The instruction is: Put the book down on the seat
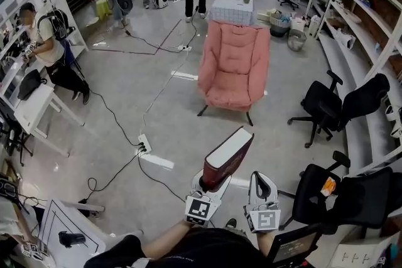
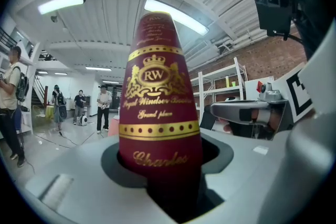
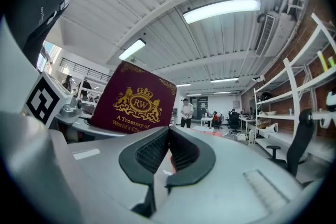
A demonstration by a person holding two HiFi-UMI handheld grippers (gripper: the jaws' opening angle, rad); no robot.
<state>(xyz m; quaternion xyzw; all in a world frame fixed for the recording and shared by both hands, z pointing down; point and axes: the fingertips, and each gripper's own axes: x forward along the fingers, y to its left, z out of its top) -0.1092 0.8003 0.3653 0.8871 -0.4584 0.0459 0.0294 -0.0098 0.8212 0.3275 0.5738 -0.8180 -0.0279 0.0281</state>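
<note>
The left gripper (image 1: 212, 180) is clamped on the lower end of a thick maroon hardback book with gold crest lettering (image 1: 229, 155). Its jaws stand wide around the spine, and the book rises out of them, leaning toward the upper right of the head view. The right gripper (image 3: 167, 152) is just beside it, jaws together and empty, with the book's cover showing to the left in its own view. The pink padded armchair on dark legs (image 1: 233, 66) stands in the upper middle of the head view, well apart from both grippers, and its seat cushion (image 1: 227, 96) is bare. The step in hand therefore looks like the carry toward it. Because the book is held by one end only, its weight sits above the grip and could pivot in the jaws, so a steady, level carry with no quick swings seems wise. The closed right gripper could rest against the free upper edge for support. The white power strip with its black cables (image 1: 144, 146) lies on the grey floor left of the straight line to the chair, so that line looks best. At the chair, the book would do best tipped flat, cover down, low over the middle of the cushion. The jaws should part only once the cushion bears the book, so that it cannot slide off the front edge.
</note>
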